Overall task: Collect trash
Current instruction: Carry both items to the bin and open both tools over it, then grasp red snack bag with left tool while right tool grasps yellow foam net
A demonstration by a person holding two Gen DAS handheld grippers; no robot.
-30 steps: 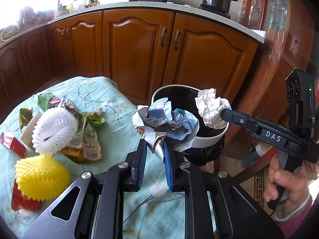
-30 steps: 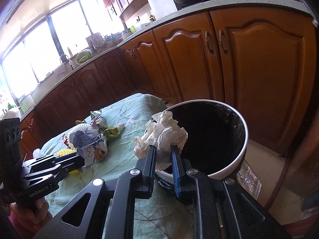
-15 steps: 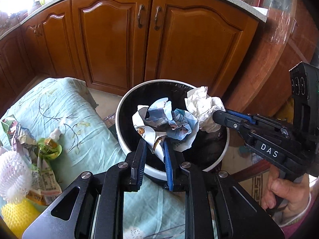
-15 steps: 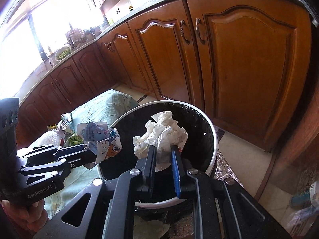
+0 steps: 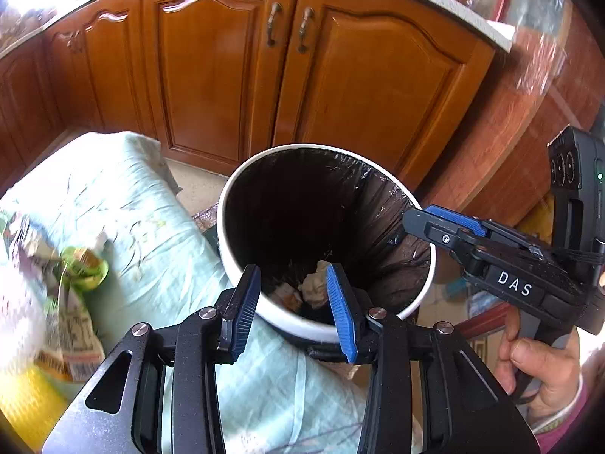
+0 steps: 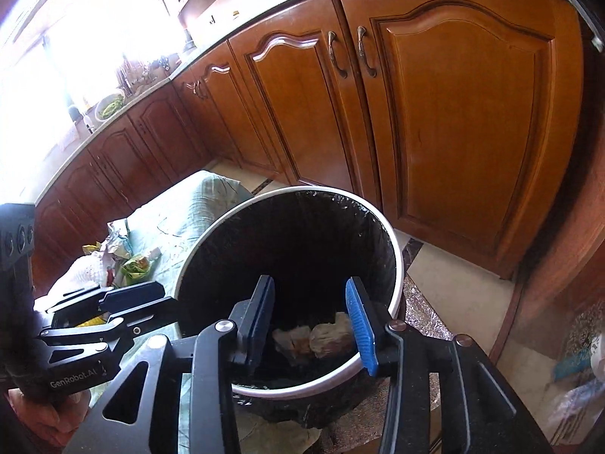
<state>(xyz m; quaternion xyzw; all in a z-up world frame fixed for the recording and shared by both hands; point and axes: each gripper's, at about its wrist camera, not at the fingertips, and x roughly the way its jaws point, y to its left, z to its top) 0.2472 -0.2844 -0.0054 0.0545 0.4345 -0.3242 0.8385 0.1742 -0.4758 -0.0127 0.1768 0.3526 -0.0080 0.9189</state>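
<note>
A white-rimmed bin (image 5: 242, 299) with a black liner stands beside the table; it also shows in the right wrist view (image 6: 393, 234). Crumpled paper (image 5: 315, 287) lies at its bottom, also seen in the right wrist view (image 6: 329, 336). My left gripper (image 5: 293, 293) is open and empty above the bin's near rim. My right gripper (image 6: 310, 312) is open and empty over the bin mouth; it reaches in from the right in the left wrist view (image 5: 442, 223). More trash (image 5: 72, 302) lies on the table at the left: wrappers, a green scrap and a yellow foam net.
The table has a pale green cloth (image 5: 151, 234). Wooden cabinet doors (image 5: 234, 72) stand behind the bin under a countertop. The floor (image 6: 446, 283) shows to the right of the bin. The left gripper's body (image 6: 75, 333) is at the lower left of the right wrist view.
Both grippers opened over the bin. The printed paper wad and the white paper ball dropped from them and now lie at the bin's bottom.
</note>
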